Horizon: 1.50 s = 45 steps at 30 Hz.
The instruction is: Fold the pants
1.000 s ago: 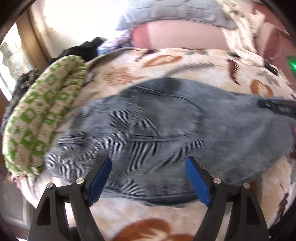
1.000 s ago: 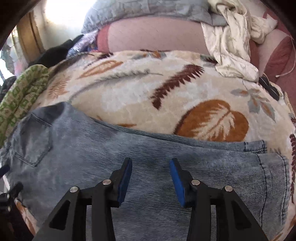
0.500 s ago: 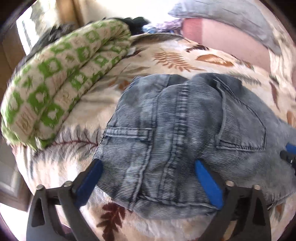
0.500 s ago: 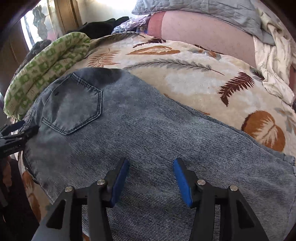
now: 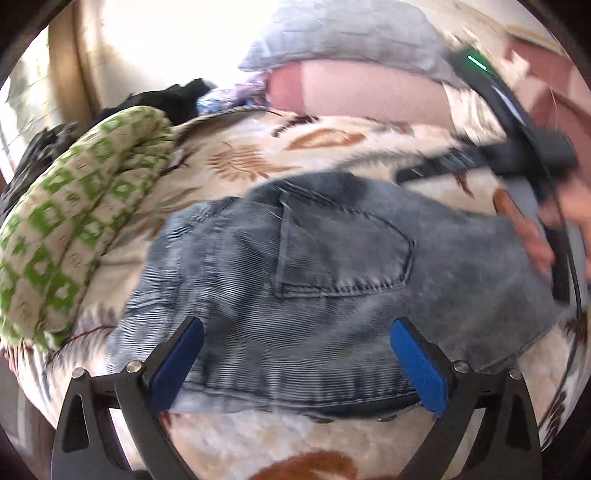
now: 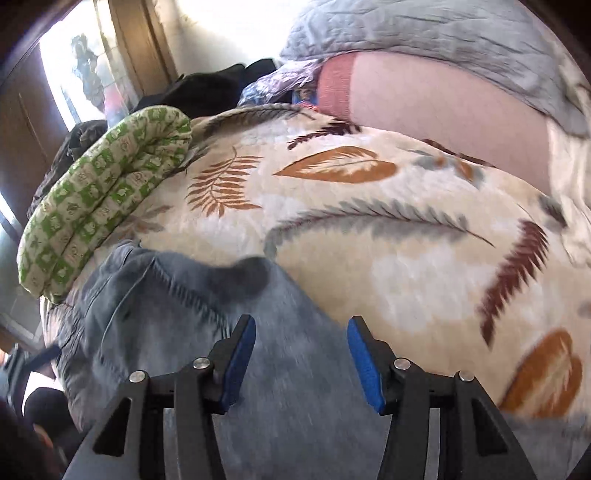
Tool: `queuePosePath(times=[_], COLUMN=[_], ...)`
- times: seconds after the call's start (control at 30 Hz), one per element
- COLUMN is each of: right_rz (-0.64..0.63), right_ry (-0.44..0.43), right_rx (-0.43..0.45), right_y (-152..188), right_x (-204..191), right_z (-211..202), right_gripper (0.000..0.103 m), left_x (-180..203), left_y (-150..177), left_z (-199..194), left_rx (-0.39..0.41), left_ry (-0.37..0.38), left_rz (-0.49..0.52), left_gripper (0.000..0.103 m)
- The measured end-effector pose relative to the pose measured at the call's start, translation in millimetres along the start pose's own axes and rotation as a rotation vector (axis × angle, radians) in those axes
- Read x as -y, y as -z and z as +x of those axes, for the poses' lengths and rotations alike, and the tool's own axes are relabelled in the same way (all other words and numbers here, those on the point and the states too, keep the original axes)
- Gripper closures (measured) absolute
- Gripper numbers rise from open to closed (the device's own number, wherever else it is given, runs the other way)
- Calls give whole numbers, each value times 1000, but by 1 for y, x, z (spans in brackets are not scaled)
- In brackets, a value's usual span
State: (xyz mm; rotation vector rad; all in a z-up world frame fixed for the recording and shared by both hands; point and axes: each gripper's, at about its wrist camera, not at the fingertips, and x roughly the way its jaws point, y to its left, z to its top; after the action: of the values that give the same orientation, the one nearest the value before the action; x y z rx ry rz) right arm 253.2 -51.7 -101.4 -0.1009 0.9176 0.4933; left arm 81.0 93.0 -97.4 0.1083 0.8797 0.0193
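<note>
Both wrist views, near, sharing pants (image 5: 314,266)

Pants (image 5: 332,280) on blanket (image 5: 258,155); rolled quilt (image 5: 74,221) left.

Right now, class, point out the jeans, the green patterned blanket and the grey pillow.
jeans (image 5: 343,251), left wrist view, on the back pocket.
green patterned blanket (image 6: 107,192), right wrist view, on the middle of the roll.
grey pillow (image 6: 443,33), right wrist view, on its quilted top.
</note>
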Motion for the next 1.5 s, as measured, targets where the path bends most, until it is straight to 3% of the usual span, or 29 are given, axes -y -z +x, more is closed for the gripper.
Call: queuePosePath(times=[0.07,0.2,0.33,0.4,0.5,0.63,0.77,0.87,0.97,1.1,1.27,1.33,1.4,1.47,1.5], right_rz=[-33,-91,-117,-161,-190,-153,-102,-76,-57,-3,178,229,240,233,225], right_ry=[8,12,-38,-52,-21,6,33,44,53,17,-165,-189,-161,-143,-124], right_rx=[-21,-74,-104,-137,-139,-80,-29,-42,-70,-90,-54,-18,24,37,36], right_y=[-7,-16,-19,-19,-22,-31,-34,-31,-28,-33,-36,-32,-20,-7,3], right_x=[-6,-12,-14,-21,-27,-25,-20,-18,-15,-8,21,33,38,40,41], right_z=[14,46,61,67,64,50,50,64,77,76,45,25,1,-18,-28], right_gripper=[47,47,51,80,95,98,100,100,100,97,87,77,59,47,47], left_x=[-2,-15,-14,-14,-16,-19,-25,-22,-18,-22,-22,-23,-22,-22,-21], left_y=[2,4,6,5,5,3,3,7,8,9,9,9,9,10,10], left_z=[11,16,21,23,23,19,15,26,24,27,28,27,25,21,20], left_rx=[-31,-35,-43,-48,-48,-28,13,-39,-29,-49,-43,-36,-28,-13,-7], left_ry=[-16,48,51,53,61,57,-28,-33,-52,-38,-44,-43,-45,-47,-49], left_rz=[1,-37,-14,-10,-21,-40,-65,-46,-18,-27,-21,-31,-34,-39,-40], left_gripper=[2,2,2,2,2,2,2,2,2,2,2,2,2,2,2])
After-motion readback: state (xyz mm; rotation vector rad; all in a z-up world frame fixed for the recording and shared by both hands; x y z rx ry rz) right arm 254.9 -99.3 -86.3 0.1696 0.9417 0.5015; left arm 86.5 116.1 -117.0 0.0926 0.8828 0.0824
